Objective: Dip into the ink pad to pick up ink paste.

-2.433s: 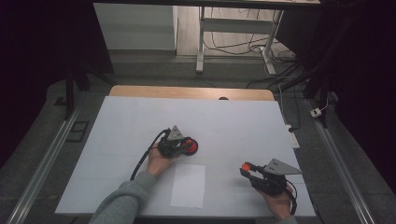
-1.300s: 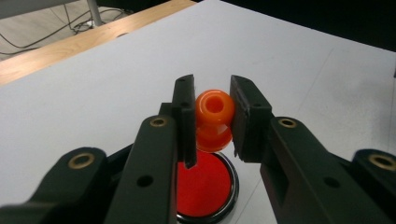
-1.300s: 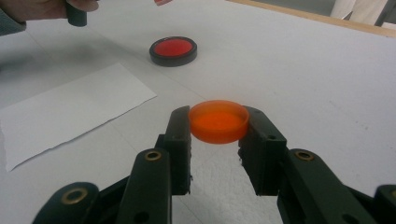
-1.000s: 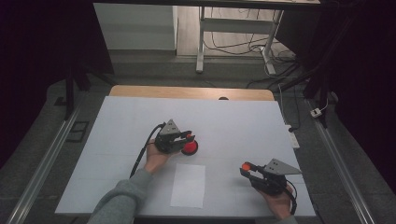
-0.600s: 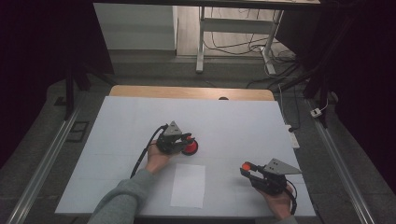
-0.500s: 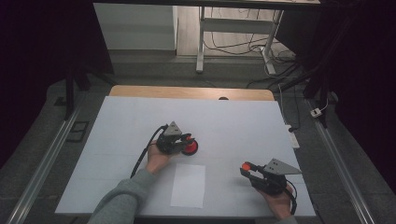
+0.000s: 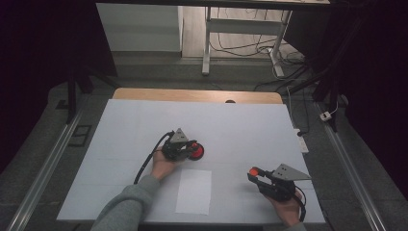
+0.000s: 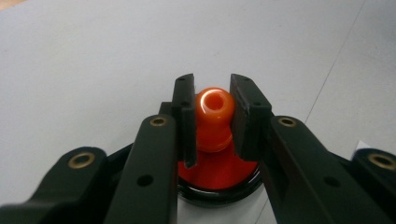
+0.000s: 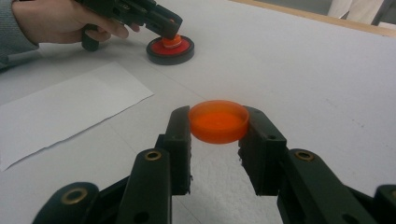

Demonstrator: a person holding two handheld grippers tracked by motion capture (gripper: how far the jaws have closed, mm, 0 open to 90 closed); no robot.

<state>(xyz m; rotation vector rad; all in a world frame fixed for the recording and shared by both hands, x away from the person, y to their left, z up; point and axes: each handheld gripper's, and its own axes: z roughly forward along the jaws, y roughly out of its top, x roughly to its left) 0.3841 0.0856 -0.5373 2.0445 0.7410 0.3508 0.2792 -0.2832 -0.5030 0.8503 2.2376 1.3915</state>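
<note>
Since the earliest high view, left claw (image 7: 191,150) and its load have shifted slightly up the counter (image 7: 240,125), away from the person; between the later earlier frames and now there is almost no change. Right claw (image 7: 255,174) has held its place throughout.

High view: left claw sits near mid-counter, just above the white paper sheet (image 7: 194,191), over a round red disc in a black rim (image 7: 196,151). Right claw is well apart, near the lower right corner, carrying something small and orange at its tip. A grey sleeve (image 7: 126,209) enters from the bottom edge.

Left gripper view: left claw is clenched on the glossy orange-red knob with a hole in its top (image 8: 213,116), pads pressing its two sides. The knob stands upright at the centre of the red disc, whose black rim rests on the counter. The high view cannot resolve this knob or the pad contact.

Right gripper view: right claw (image 9: 218,122) is clenched on a shallow translucent orange plastic cap (image 9: 218,121), open side up, held clear above the counter. Farther off, the left claw is seen from the side, tilted down onto the knob, which neither other view gives.

Judgement: step in hand is holding both parts ready for joining. Next move likely calls for bringing the cap across to the knob and aligning it squarely before pressing.
</note>
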